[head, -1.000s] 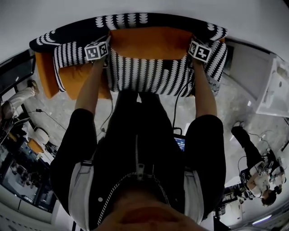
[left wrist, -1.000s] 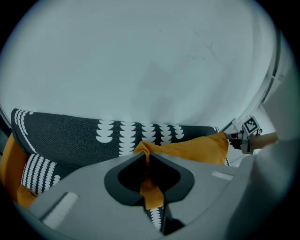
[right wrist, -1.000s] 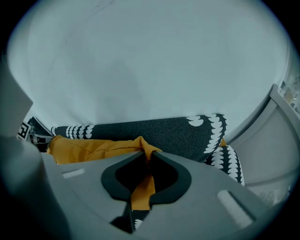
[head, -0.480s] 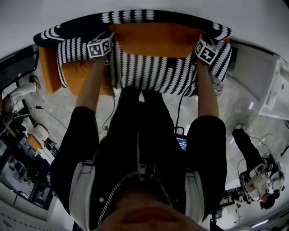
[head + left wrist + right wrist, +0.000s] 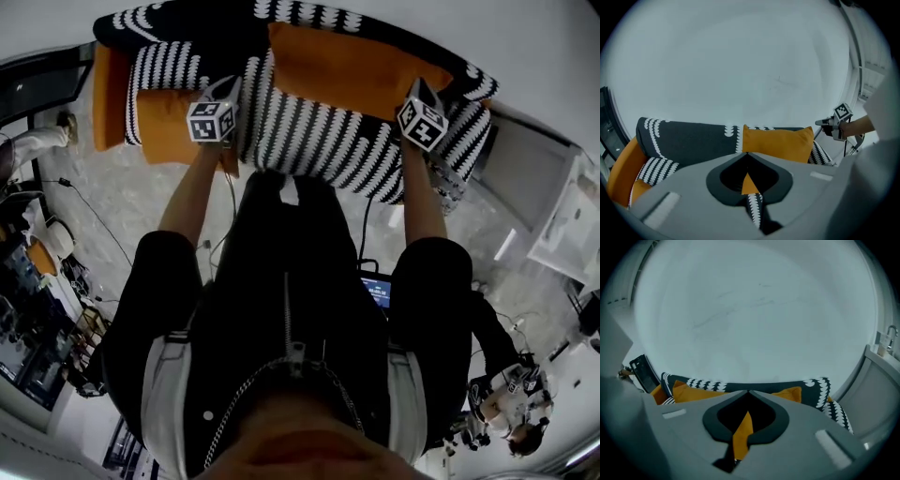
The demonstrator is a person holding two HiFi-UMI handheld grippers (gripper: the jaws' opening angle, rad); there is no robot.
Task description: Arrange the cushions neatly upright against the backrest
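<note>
An orange cushion (image 5: pixel 352 73) stands upright against the black-and-white patterned backrest (image 5: pixel 202 23) of the sofa, also seen as the orange cushion (image 5: pixel 777 144) in the left gripper view. A second orange cushion (image 5: pixel 173 127) lies on the seat at the left end. My left gripper (image 5: pixel 743 152) and right gripper (image 5: pixel 747 391) hover in front of the sofa, clear of the upright cushion, one off each of its ends. Both jaws have just been closing and now meet tip to tip with nothing between them. Their marker cubes show as left cube (image 5: pixel 214 120) and right cube (image 5: pixel 421 122).
A patterned cushion (image 5: pixel 159 70) leans at the left and another patterned cushion (image 5: pixel 469 127) at the right end. The orange armrest (image 5: pixel 108 89) bounds the sofa's left. A white cabinet (image 5: pixel 567 220) stands to the right. People and gear (image 5: pixel 511 412) sit on the floor at the lower right.
Both grippers have come off the ends of the upright orange cushion and drawn back and up from it. The cushion stays against the backrest.
</note>
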